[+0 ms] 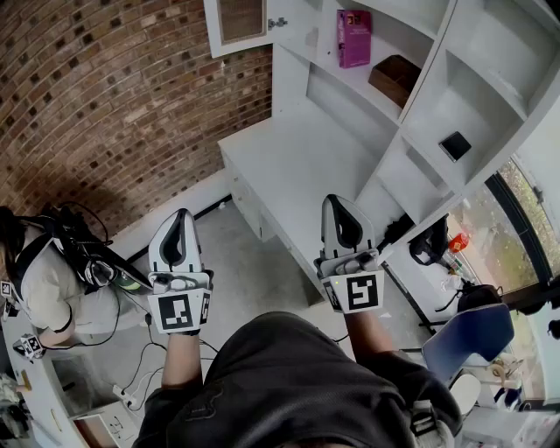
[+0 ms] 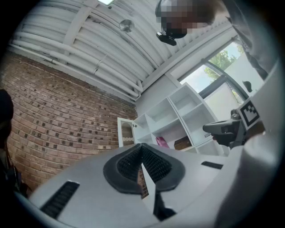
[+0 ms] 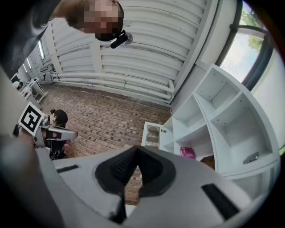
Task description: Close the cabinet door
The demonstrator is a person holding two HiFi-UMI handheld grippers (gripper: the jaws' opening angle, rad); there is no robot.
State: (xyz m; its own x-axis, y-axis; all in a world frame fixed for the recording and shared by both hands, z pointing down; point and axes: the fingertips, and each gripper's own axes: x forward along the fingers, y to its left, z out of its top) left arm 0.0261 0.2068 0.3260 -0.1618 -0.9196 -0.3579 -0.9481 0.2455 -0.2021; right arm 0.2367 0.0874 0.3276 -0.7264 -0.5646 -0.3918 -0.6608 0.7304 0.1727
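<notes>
The white cabinet door (image 1: 241,24) with a mesh panel stands swung open at the top left of the white shelf unit (image 1: 420,96), against the brick wall. It also shows as the small open door (image 2: 126,132) in the left gripper view and the door (image 3: 152,135) in the right gripper view. Both grippers are held well short of it, side by side, pointing at the unit. My left gripper (image 1: 181,216) is shut and empty, its jaws (image 2: 142,156) meeting at the tips. My right gripper (image 1: 338,203) is shut too, with nothing between its pads (image 3: 136,164).
A pink box (image 1: 353,38) and a brown box (image 1: 394,79) sit on shelves right of the door, and a black object (image 1: 454,145) lower down. The white desk top (image 1: 297,166) juts out below. A person (image 1: 44,280) crouches at the left; a blue chair (image 1: 468,332) stands at the right.
</notes>
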